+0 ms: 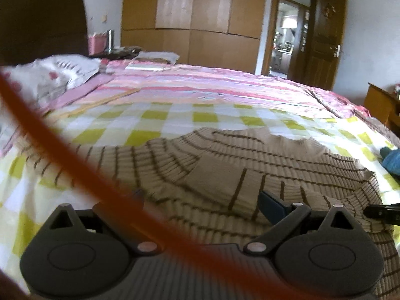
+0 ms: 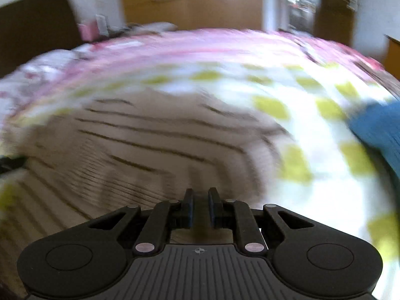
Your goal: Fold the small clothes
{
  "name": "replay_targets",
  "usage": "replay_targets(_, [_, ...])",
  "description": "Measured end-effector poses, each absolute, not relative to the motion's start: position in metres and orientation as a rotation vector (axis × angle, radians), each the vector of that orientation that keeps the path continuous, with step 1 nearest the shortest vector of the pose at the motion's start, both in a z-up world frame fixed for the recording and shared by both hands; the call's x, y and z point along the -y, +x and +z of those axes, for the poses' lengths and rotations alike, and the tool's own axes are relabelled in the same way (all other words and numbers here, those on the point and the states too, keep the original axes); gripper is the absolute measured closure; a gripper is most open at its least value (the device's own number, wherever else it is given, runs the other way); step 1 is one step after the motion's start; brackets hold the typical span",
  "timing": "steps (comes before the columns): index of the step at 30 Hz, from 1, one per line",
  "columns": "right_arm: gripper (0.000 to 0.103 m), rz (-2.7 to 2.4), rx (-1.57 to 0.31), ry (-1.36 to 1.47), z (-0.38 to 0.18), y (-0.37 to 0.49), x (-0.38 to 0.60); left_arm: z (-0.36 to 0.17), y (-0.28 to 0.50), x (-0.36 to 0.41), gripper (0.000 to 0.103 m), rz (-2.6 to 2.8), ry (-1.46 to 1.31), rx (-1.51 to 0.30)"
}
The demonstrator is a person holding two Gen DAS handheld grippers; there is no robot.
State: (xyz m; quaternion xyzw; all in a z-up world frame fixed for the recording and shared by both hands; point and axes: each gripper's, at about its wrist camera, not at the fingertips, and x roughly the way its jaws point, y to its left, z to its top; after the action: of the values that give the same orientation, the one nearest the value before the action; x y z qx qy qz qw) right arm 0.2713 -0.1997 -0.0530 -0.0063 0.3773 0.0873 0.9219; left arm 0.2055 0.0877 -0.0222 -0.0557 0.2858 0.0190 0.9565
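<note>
A beige knit sweater (image 1: 250, 155) with thin dark stripes lies spread on the green-and-white checked sheet (image 1: 155, 117). My left gripper (image 1: 202, 200) hovers low over its near part, open wide, with only cloth below the jaws. Its right fingertip (image 1: 271, 206) shows; a blurred orange cable (image 1: 75, 150) crosses over the left one. My right gripper (image 1: 382, 212) pokes in at the sweater's right edge. In the blurred right wrist view, the right gripper (image 2: 200, 207) has its pads nearly together above the sweater (image 2: 140, 137); no cloth shows pinched between them.
A blue garment (image 2: 375, 130) lies on the sheet right of the sweater, also at the edge (image 1: 391, 161). Pink striped bedding (image 1: 212, 85) and a pillow (image 1: 62, 72) lie beyond. A wardrobe (image 1: 195, 20), an open door (image 1: 322, 45) and a wooden cabinet (image 1: 380, 102) stand behind the bed.
</note>
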Motion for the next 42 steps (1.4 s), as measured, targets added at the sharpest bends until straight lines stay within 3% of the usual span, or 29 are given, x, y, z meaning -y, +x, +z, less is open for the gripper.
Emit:
replay_targets(10, [0.099, 0.166, -0.761, 0.003, -0.053, 0.269, 0.206, -0.042, 0.255, -0.064, 0.002, 0.076, 0.016, -0.719])
replay_targets(12, [0.088, 0.186, -0.738, 0.044, -0.046, 0.266, 0.208, -0.048, 0.257, -0.065, 0.002, 0.087, 0.021, -0.745])
replay_targets(20, [0.088, 0.223, -0.752, -0.012, -0.057, 0.282, 0.188, -0.047, 0.248, -0.076, 0.003, 0.163, 0.044, -0.749])
replay_targets(32, [0.086, 0.309, -0.666, 0.072, -0.04, 0.259, 0.16, -0.022, 0.228, -0.203, 0.006, 0.407, -0.194, -0.652])
replay_targets(42, [0.086, 0.493, -0.688, 0.053, -0.04, 0.256, 0.085, -0.039, 0.242, -0.305, 0.009, 0.581, -0.319, -0.661])
